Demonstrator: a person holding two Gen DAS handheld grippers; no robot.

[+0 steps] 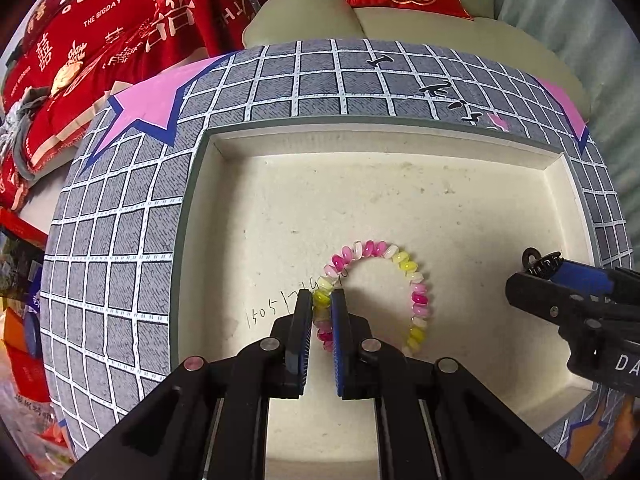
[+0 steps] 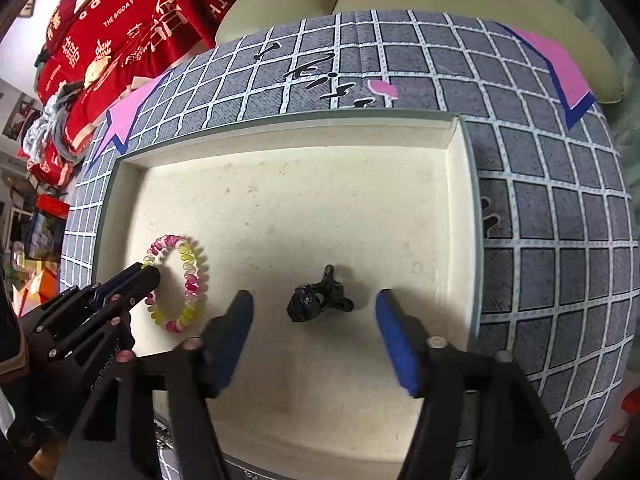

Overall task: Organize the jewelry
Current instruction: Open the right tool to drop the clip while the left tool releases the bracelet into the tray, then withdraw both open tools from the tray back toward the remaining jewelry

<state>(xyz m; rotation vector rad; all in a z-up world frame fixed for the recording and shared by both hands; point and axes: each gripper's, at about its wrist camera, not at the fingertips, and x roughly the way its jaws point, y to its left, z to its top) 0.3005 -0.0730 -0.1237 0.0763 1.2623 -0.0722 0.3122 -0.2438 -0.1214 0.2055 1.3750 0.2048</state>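
The left gripper (image 1: 322, 300) is pinching the bracelet (image 1: 376, 292) in the tray (image 1: 280, 200); the right gripper (image 2: 314, 312) is standing open over the hair clip (image 2: 318, 300): release gently, lift straight.

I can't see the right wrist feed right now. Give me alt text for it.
The right tool hangs open over a small black hair clip lying untouched on the cream floor of a shallow tray. At left, the left tool is shut on a pink-and-yellow beaded bracelet.
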